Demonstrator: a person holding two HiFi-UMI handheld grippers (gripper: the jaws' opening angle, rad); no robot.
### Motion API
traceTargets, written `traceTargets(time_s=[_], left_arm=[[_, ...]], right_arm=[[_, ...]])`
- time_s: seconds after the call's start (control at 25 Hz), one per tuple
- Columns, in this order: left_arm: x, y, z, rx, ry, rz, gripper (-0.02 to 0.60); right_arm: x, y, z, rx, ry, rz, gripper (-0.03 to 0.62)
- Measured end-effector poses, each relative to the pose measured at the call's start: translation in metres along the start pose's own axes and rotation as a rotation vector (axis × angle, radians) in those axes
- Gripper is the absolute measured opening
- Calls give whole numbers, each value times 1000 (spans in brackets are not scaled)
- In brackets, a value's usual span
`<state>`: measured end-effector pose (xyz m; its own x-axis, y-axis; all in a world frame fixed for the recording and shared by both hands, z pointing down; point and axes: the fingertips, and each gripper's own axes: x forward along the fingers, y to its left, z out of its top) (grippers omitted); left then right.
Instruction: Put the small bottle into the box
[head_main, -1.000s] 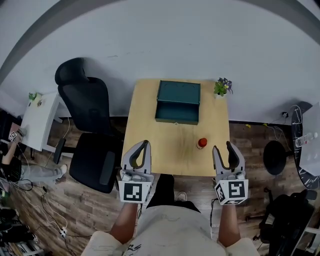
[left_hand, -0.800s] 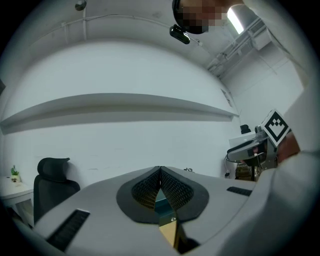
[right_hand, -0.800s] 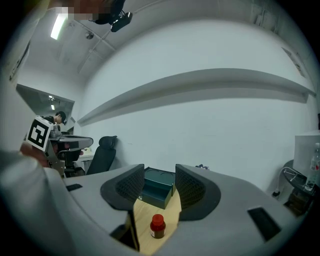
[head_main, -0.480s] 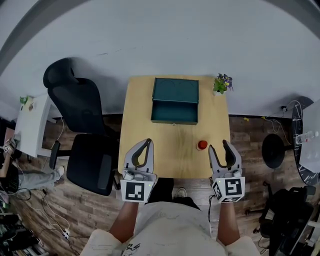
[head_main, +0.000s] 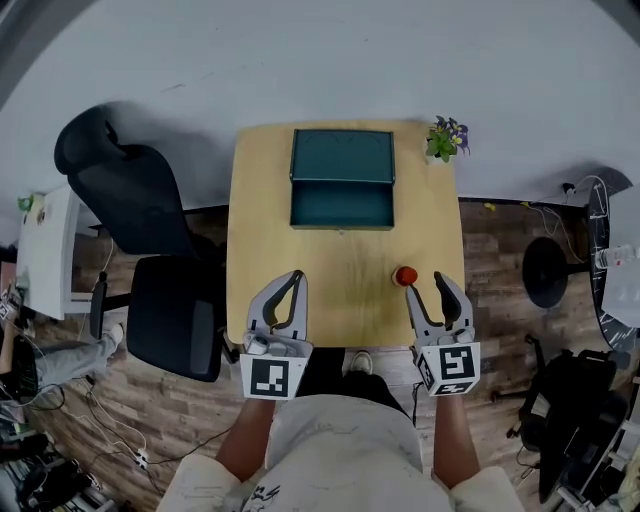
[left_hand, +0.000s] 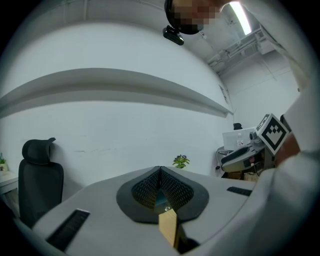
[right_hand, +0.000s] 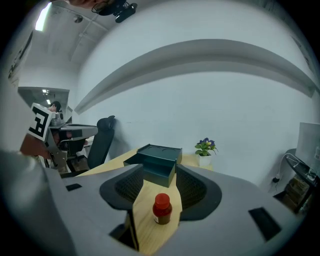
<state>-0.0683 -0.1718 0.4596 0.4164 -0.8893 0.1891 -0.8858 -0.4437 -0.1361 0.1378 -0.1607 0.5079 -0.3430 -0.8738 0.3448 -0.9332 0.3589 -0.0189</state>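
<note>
A small bottle (head_main: 405, 276) with a red cap stands on the wooden table (head_main: 262, 240) near its front right. In the right gripper view the bottle (right_hand: 161, 208) sits upright between the two jaws, and neither pad presses on it. My right gripper (head_main: 424, 283) is open, and its jaws have just been opening wider. A dark teal box (head_main: 342, 158) with its lid raised stands at the back middle of the table, beyond the bottle (right_hand: 159, 162). My left gripper (head_main: 296, 275) hovers at the front left edge, fingertips together, holding nothing.
A small potted plant (head_main: 446, 138) stands at the table's back right corner. A black office chair (head_main: 130, 200) is left of the table, and a white side table (head_main: 45, 250) lies further left. A round black stool (head_main: 545, 270) stands on the floor to the right.
Both grippers have sunk and come forward over the table's front edge. The right gripper has closed in on the bottle, which now stands between its jaws. Bottle and box have not moved.
</note>
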Motion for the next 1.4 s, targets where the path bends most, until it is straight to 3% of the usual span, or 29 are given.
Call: traceTargets(time_s=[0.68,1.4], left_arm=[[18,-11,-60,-37,124,-128,8],[29,-14,-69,-44,129,-180,8]], right_arm=[[44,-2,-75,17,172,-49,221],[48,-3,-87,23,210,-63,219]])
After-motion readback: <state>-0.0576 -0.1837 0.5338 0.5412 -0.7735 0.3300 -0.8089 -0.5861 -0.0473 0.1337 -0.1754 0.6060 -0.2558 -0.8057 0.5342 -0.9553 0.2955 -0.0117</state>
